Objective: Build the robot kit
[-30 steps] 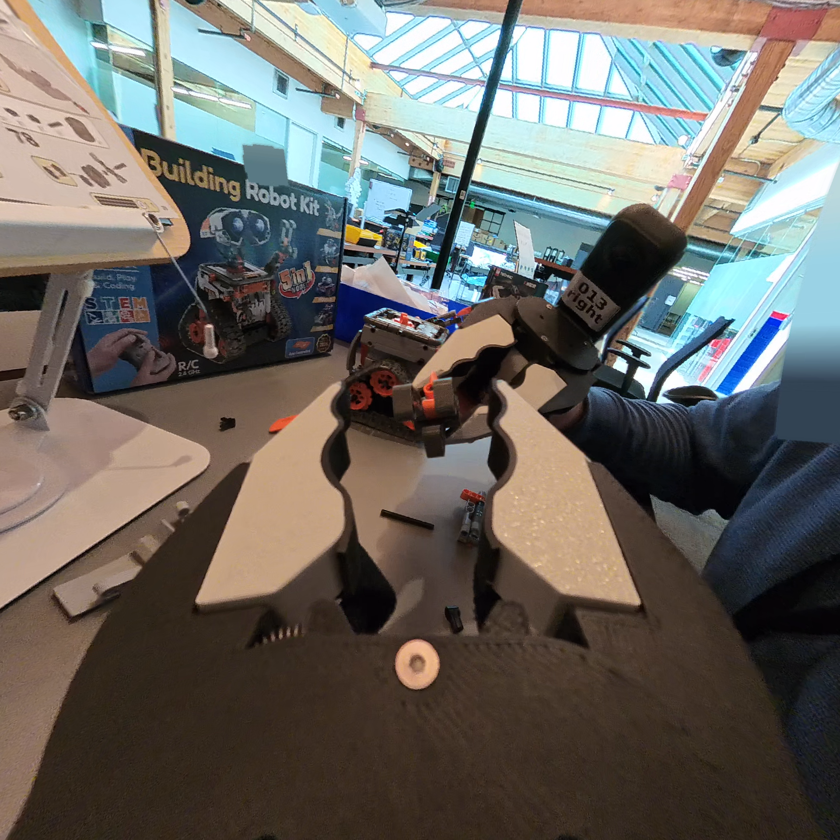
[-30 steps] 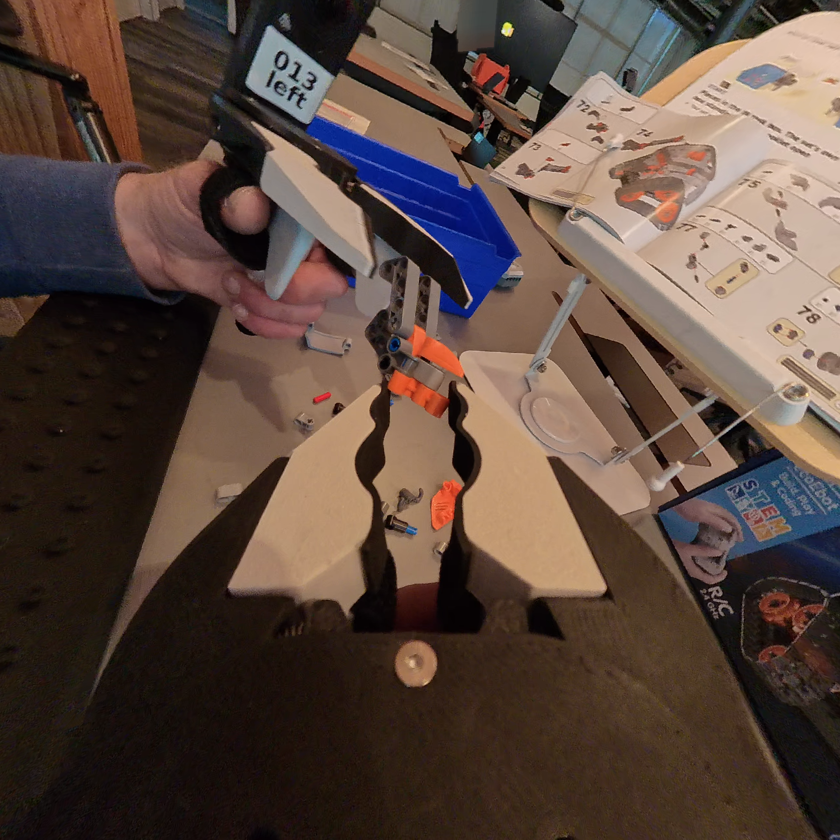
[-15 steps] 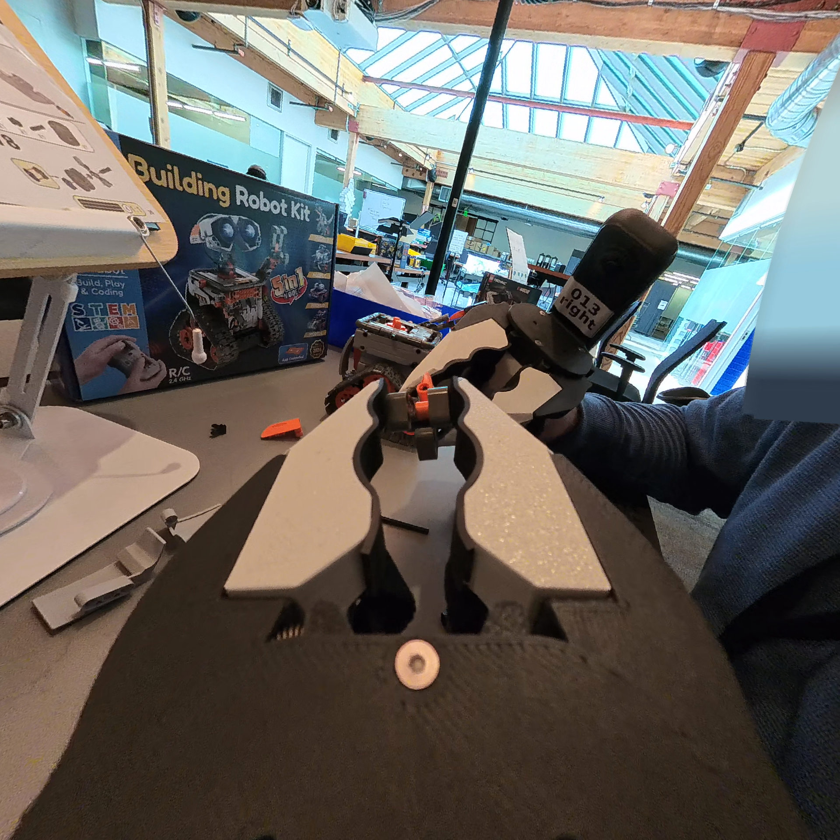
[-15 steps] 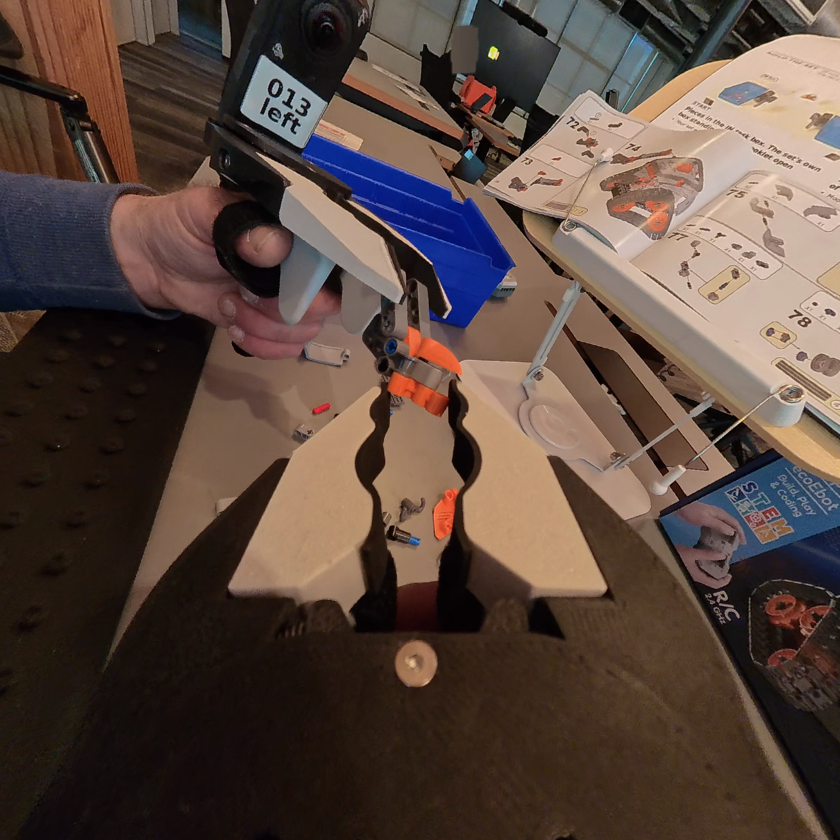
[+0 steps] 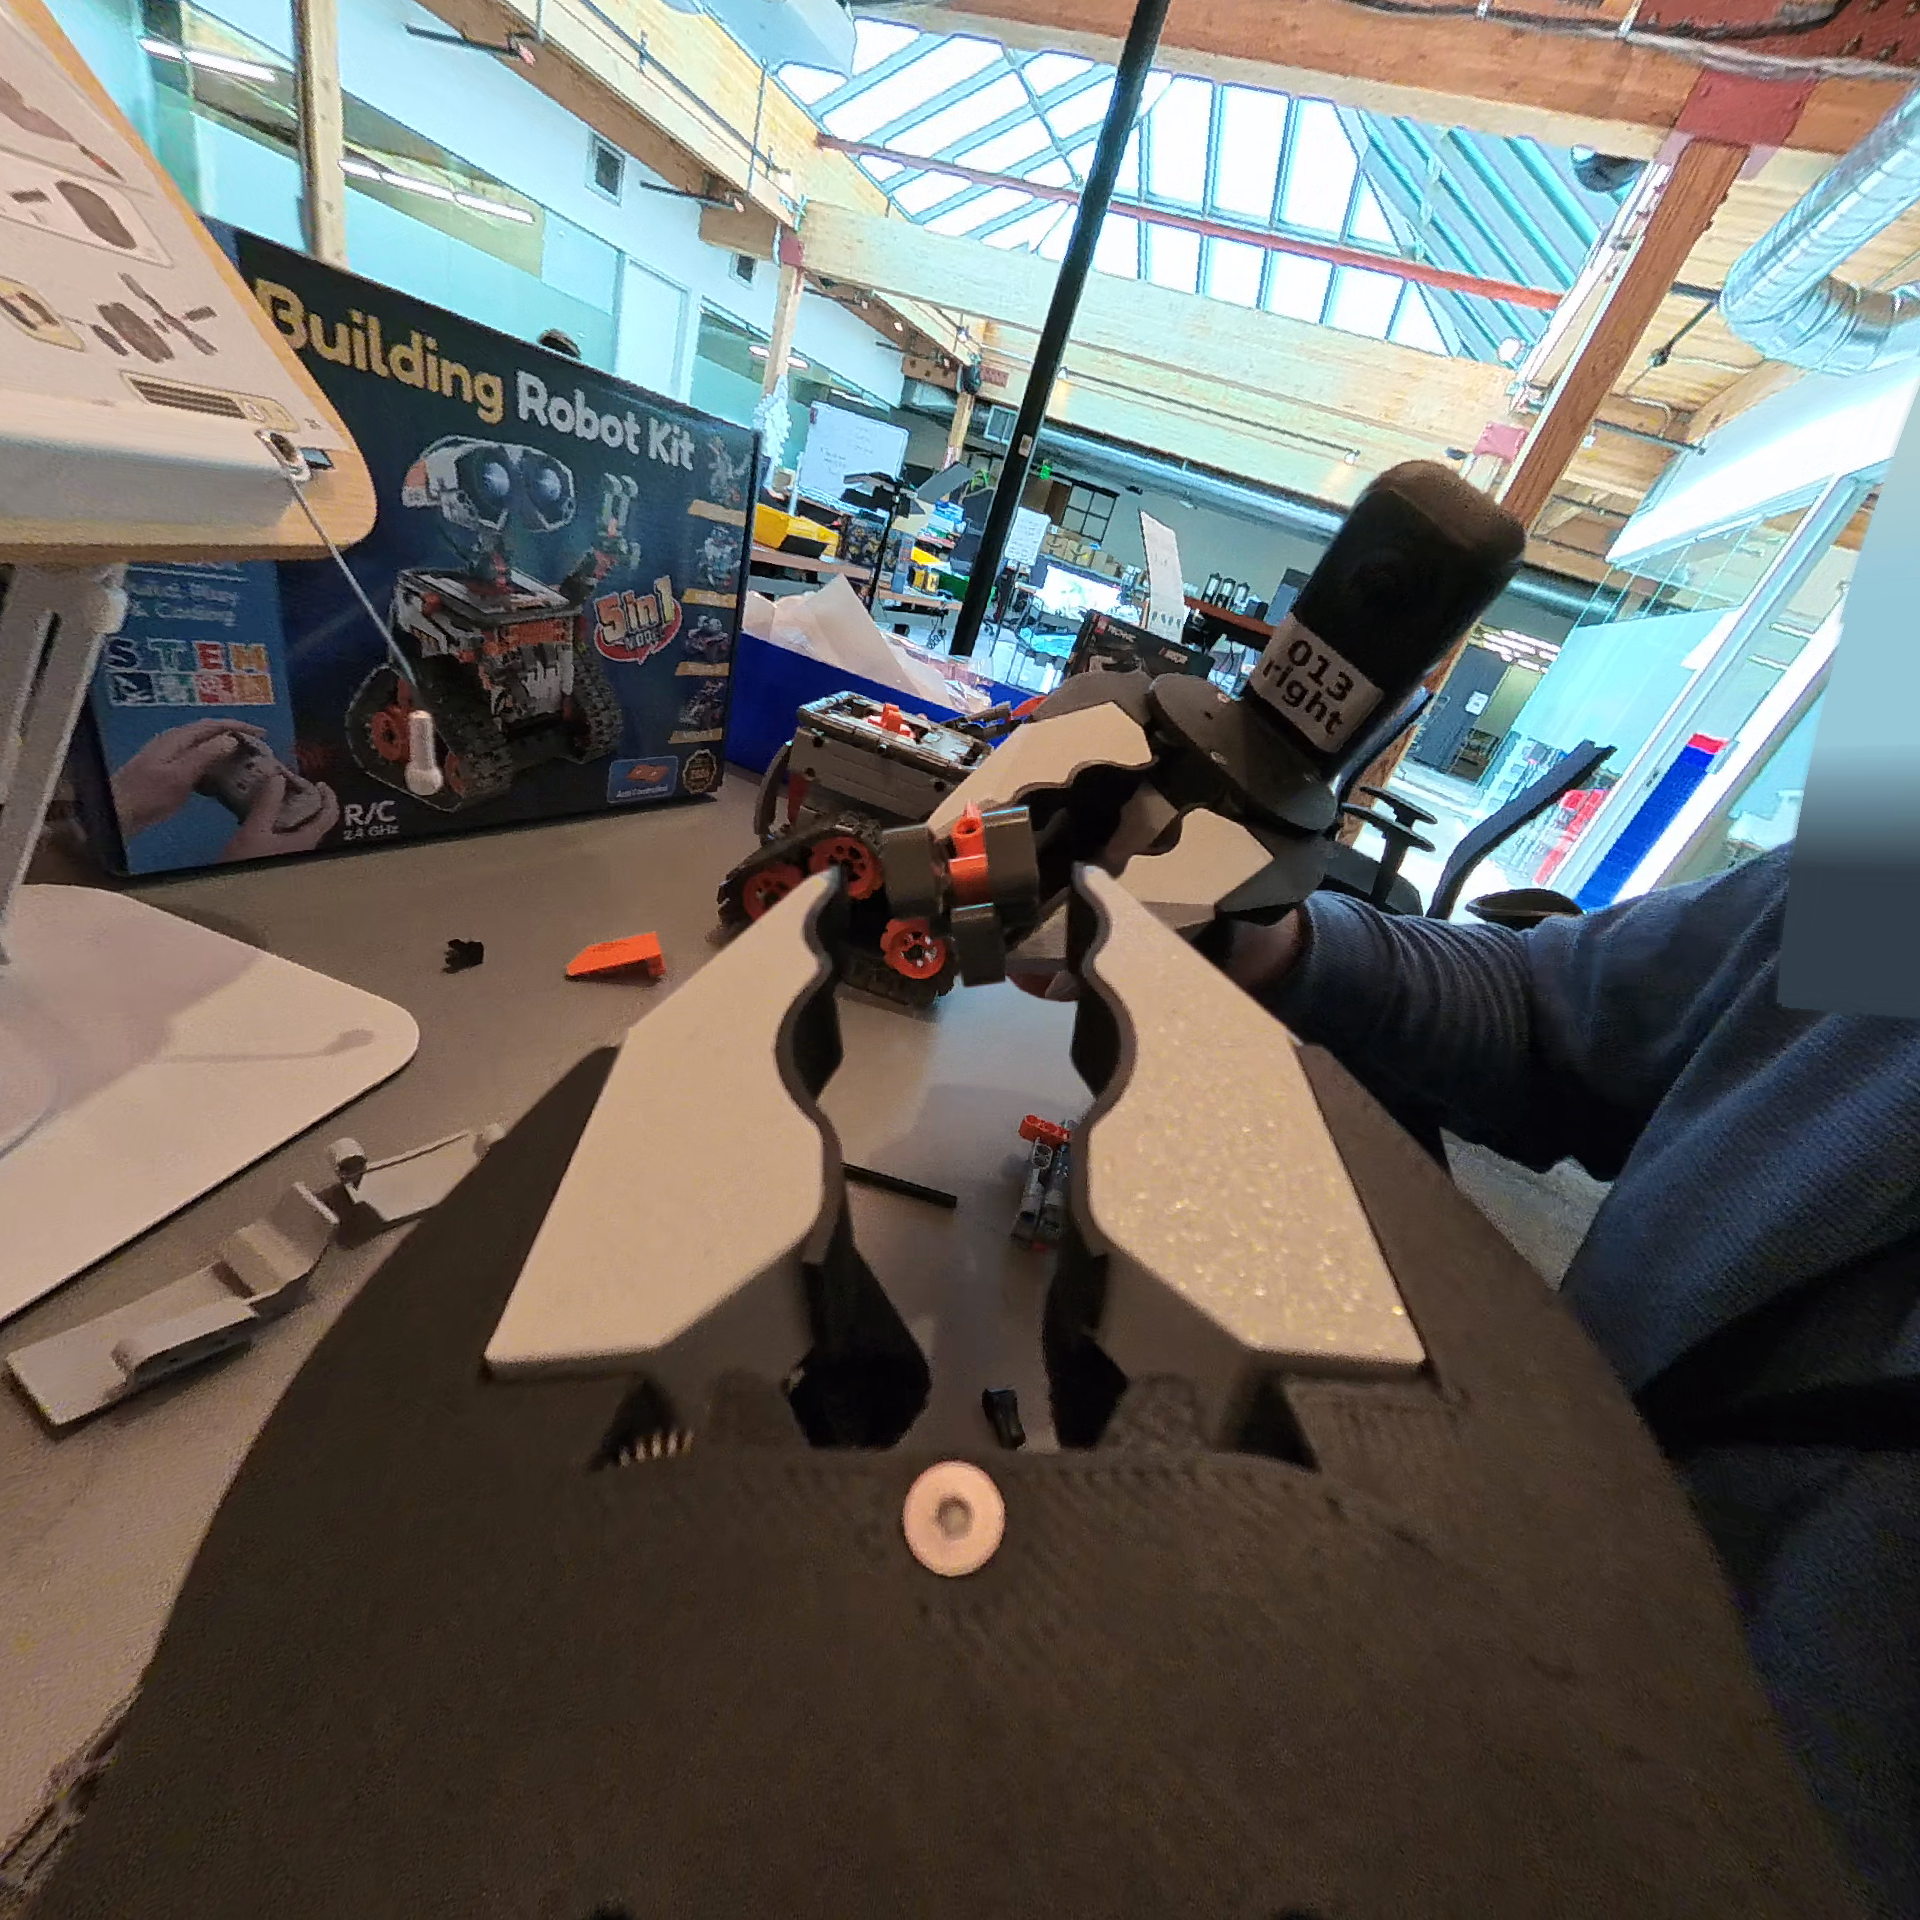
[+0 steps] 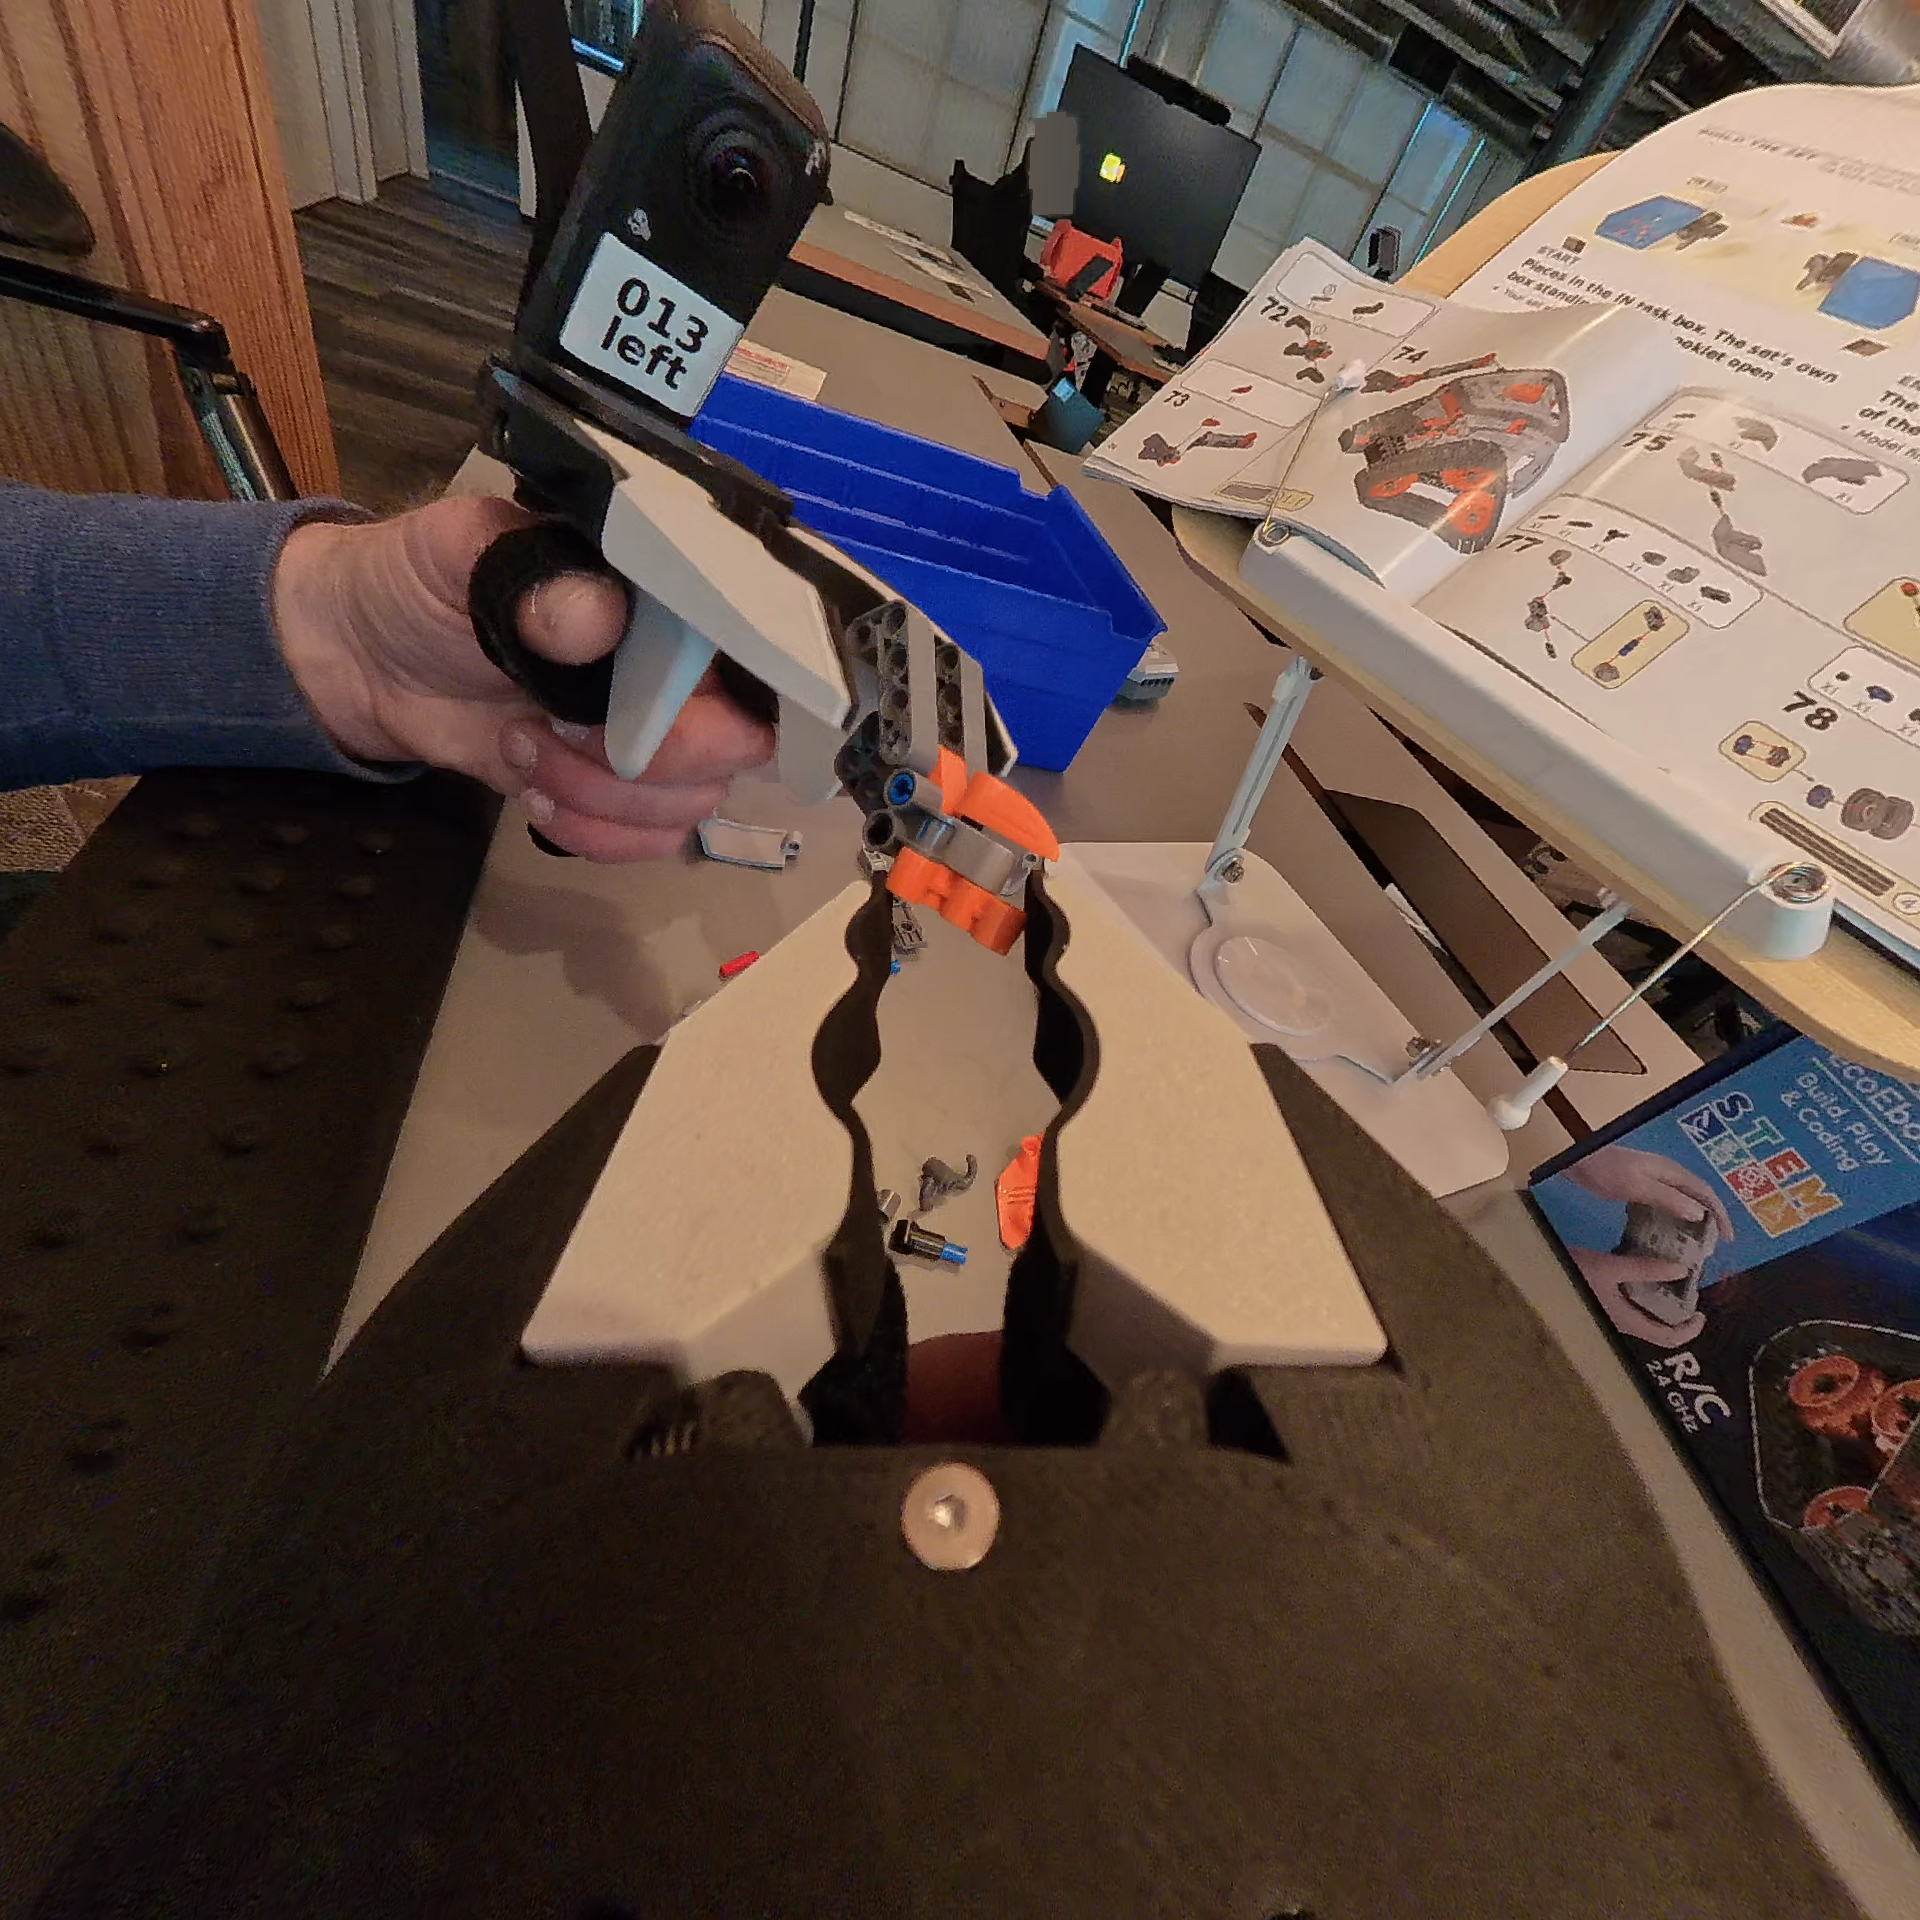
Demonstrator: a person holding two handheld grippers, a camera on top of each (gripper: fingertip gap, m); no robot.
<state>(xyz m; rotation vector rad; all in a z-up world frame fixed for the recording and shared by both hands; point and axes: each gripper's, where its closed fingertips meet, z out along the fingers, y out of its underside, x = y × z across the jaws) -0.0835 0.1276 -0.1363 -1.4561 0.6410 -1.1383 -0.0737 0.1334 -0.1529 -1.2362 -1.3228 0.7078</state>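
Gaping wide, the left gripper [image 5: 951, 894] holds nothing, its fingertips flanking the grey-and-orange brick assembly [image 5: 961, 868] without clasping it. The right gripper [image 6: 956, 883] pinches that assembly's orange end [image 6: 961, 899] above the grey table [image 5: 540, 904]. Farther right stand the tracked robot model [image 5: 852, 821] and the blue bin [image 6: 935, 540].
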